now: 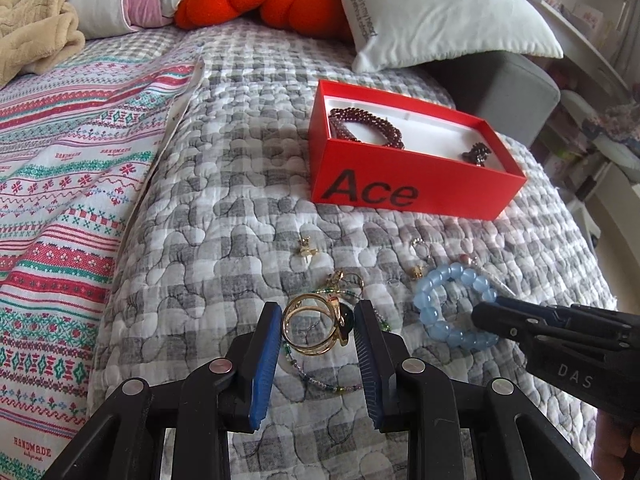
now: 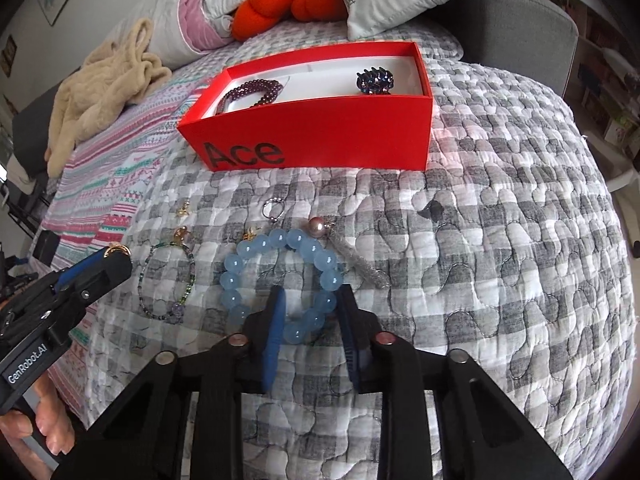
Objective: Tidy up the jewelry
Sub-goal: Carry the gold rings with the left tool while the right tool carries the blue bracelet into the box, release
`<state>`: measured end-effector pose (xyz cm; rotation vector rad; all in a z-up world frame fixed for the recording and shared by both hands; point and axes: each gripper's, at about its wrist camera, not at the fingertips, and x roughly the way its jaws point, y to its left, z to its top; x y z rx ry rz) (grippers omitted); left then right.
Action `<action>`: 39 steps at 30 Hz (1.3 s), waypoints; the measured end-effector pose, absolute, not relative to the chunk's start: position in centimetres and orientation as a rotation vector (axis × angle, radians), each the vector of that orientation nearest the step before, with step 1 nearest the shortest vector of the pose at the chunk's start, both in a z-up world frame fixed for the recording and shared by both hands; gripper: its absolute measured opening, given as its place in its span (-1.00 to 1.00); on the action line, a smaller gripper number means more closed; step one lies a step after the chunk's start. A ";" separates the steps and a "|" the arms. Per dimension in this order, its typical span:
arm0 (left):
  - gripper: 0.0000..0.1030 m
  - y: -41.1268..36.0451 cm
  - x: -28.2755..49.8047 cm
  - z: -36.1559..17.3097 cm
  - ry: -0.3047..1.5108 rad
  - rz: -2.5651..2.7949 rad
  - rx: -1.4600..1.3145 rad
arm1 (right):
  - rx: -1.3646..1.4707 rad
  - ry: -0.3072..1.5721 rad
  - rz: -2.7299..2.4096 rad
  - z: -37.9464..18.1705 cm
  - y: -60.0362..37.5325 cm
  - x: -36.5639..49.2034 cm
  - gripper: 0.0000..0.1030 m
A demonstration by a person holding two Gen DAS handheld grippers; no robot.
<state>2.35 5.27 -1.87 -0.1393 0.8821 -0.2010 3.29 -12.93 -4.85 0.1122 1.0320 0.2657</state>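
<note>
Jewelry is spread over a grey checked quilt [image 1: 224,184] on the bed, with a red box [image 1: 404,188] marked "Ace" set further back toward the pillows. Inside the box, a dark red bead bracelet [image 1: 360,122] is seen at its left end and a dark spiky piece [image 2: 375,79] at its right end, well apart from each other.

The left hand-held gripper [image 1: 317,322] is held partly open, and a gold ring [image 1: 316,322] with a dark stone sits between the blue pads [image 1: 266,354]. Whether the pads are actually touching it can't be told, so no firm grip is claimed. A thin green beaded chain [image 2: 166,280] is laid on the quilt right under and beside it.

The right hand-held gripper [image 2: 310,312] is also open, fairly narrow, and is lowered over the near side of a blue bead bracelet [image 2: 280,280], with one finger inside the loop and one outside. A few beads are caught between the fingers, but a squeeze isn't visible.

Small gold earrings [image 1: 306,249], a silver ring [image 2: 274,208] and a pink pearl [image 2: 316,224] are scattered between the bracelet and the box.
</note>
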 end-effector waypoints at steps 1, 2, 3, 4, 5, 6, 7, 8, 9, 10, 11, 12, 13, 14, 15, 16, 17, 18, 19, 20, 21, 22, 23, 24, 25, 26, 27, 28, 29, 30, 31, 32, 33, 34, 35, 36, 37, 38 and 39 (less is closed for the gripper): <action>-0.41 5.3 2.4 -1.8 0.885 -0.201 -0.143 | 0.090 1.029 0.259 -4.8 -12.8 3.4 -0.74; -0.41 5.4 2.4 -1.8 0.888 -0.202 -0.148 | 0.077 1.032 0.263 -4.7 -12.7 3.5 -0.75; -0.41 5.5 2.4 -1.7 0.892 -0.209 -0.154 | 0.069 1.040 0.267 -4.6 -12.6 3.7 -0.75; -0.41 5.5 2.4 -1.7 0.893 -0.217 -0.160 | 0.062 1.045 0.274 -4.5 -12.4 4.0 -0.75; -0.41 5.6 2.4 -1.6 0.893 -0.221 -0.166 | 0.057 1.048 0.284 -4.3 -12.4 4.2 -0.76; -0.41 5.6 2.4 -1.4 0.894 -0.222 -0.171 | 0.057 1.048 0.293 -4.0 -12.4 4.3 -0.76; -0.41 5.7 2.4 -1.3 0.892 -0.225 -0.176 | 0.055 1.039 0.297 -3.6 -12.4 4.4 -0.76; -0.41 5.8 2.3 -1.0 0.886 -0.229 -0.178 | 0.053 1.024 0.295 -3.2 -12.3 4.4 -0.76; -0.41 5.8 2.3 -0.8 0.879 -0.230 -0.178 | 0.053 1.008 0.295 -2.7 -12.5 4.2 -0.76; -0.41 5.9 2.3 -0.6 0.873 -0.230 -0.176 | 0.053 0.993 0.301 -2.3 -12.4 4.1 -0.76; -0.41 6.0 2.4 -0.5 0.868 -0.230 -0.175 | 0.049 0.980 0.307 -1.9 -12.3 3.8 -0.76; -0.41 6.1 2.5 -0.3 0.867 -0.229 -0.178 | 0.039 0.966 0.312 -1.4 -12.1 3.6 -0.76; -0.41 6.3 2.6 -0.2 0.866 -0.229 -0.185 | 0.026 0.950 0.318 -1.0 -11.8 3.5 -0.76; -0.41 6.5 2.8 0.0 0.866 -0.230 -0.192 | 0.017 0.936 0.324 -0.5 -11.6 3.4 -0.76; -0.41 6.6 2.9 0.2 0.863 -0.232 -0.198 | 0.012 0.924 0.329 -0.2 -11.3 3.3 -0.76; -0.41 6.7 3.0 0.4 0.858 -0.233 -0.202 | 0.014 0.915 0.334 0.2 -11.4 3.1 -0.76; -0.41 6.7 3.2 0.6 0.853 -0.235 -0.206 | 0.017 0.907 0.338 0.5 -11.3 3.2 -0.76; -0.41 6.7 3.2 0.8 0.848 -0.238 -0.210 | 0.019 0.901 0.341 0.7 -11.3 3.1 -0.76; -0.41 6.8 3.3 1.0 0.843 -0.239 -0.214 | 0.022 0.895 0.344 1.0 -11.4 3.0 -0.76; -0.41 6.8 3.5 1.2 0.840 -0.240 -0.219 | 0.028 0.891 0.346 1.2 -11.4 3.0 -0.76; -0.41 6.8 3.6 1.5 0.836 -0.243 -0.225 | 0.037 0.888 0.348 1.4 -11.4 3.1 -0.76; -0.41 6.9 3.8 1.7 0.832 -0.244 -0.230 | 0.049 0.884 0.350 1.7 -11.4 3.2 -0.76; -0.41 7.0 4.1 1.9 0.825 -0.243 -0.237 | 0.061 0.879 0.350 2.0 -11.5 3.4 -0.76; -0.41 7.0 4.4 2.1 0.820 -0.244 -0.247 | 0.072 0.872 0.350 2.3 -11.5 3.6 -0.76; -0.41 7.1 4.7 2.3 0.811 -0.254 -0.257 | 0.083 0.864 0.351 2.7 -11.6 3.8 -0.76; -0.41 7.2 5.0 2.5 0.799 -0.268 -0.267 | 0.090 0.855 0.352 3.1 -11.7 3.9 -0.76; -0.41 7.2 5.4 2.7 0.789 -0.278 -0.275 | 0.093 0.843 0.350 3.5 -11.8 4.1 -0.76; -0.41 7.1 5.8 2.8 0.779 -0.285 -0.282 | 0.098 0.831 0.349 3.9 -11.8 4.3 -0.76; -0.41 7.1 6.2 2.8 0.771 -0.289 -0.289 | 0.107 0.819 0.351 4.3 -12.0 4.6 -0.76; -0.41 7.0 6.7 2.9 0.764 -0.292 -0.294 | 0.119 0.806 0.353 4.7 -12.2 4.8 -0.76; -0.41 6.8 7.1 2.9 0.756 -0.295 -0.296 | 0.130 0.792 0.352 5.1 -12.3 5.1 -0.76; -0.41 6.5 7.5 2.9 0.749 -0.300 -0.298 | 0.138 0.780 0.351 5.5 -12.5 5.4 -0.76; -0.41 6.3 7.9 2.9 0.743 -0.305 -0.300 | 0.147 0.766 0.351 5.9 -12.7 5.7 -0.76; -0.41 6.0 8.3 2.8 0.739 -0.310 -0.300 | 0.157 0.751 0.354 6.2 -12.8 6.1 -0.76; -0.41 5.6 8.7 2.8 0.733 -0.312 -0.297 | 0.163 0.739 0.356 6.5 -13.0 6.4 -0.76; -0.41 5.2 9.2 2.6 0.729 -0.313 -0.292 | 0.167 0.728 0.353 6.7 -13.2 6.7 -0.76; -0.41 4.8 9.6 2.5 0.725 -0.315 -0.286 | 0.172 0.721 0.351 7.0 -13.4 6.9 -0.76; -0.41 4.4 10.0 2.4 0.721 -0.317 -0.278 | 0.179 0.717 0.351 7.2 -13.6 7.2 -0.76; -0.41 3.9 10.5 2.1 0.720 -0.315 -0.268 | 0.188 0.712 0.347 7.3 -13.9 7.4 -0.76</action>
